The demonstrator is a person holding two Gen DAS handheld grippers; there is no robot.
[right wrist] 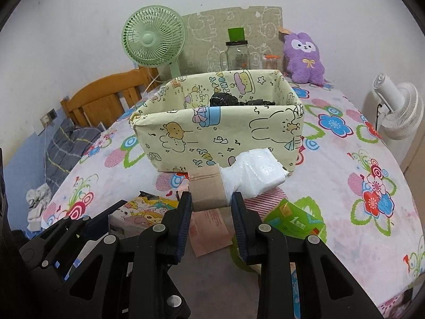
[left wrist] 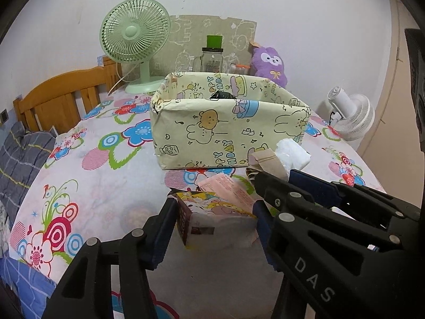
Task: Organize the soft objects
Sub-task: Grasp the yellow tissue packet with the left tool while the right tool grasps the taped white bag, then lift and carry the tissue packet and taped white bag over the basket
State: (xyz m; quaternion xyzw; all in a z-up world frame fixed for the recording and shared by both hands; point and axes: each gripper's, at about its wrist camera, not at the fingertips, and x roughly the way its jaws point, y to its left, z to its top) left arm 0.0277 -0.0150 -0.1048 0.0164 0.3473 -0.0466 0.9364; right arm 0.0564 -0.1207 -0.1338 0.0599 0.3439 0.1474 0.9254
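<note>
Here the right gripper (right wrist: 211,204) has its jaws clenched on the brown taped end of a white bundle (right wrist: 255,172), lifted just in front of the cartoon-print box (right wrist: 212,138) on the flowered counter (right wrist: 345,159). The left gripper (left wrist: 215,212) has its jaws released on either side of a small tissue pack (left wrist: 212,212). A black bag (right wrist: 225,99) lies inside the box.

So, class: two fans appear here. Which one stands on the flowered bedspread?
The mint-green desk fan, upright on the bedspread left of the patterned box; the white fan stands beyond the bed's right edge.
</note>
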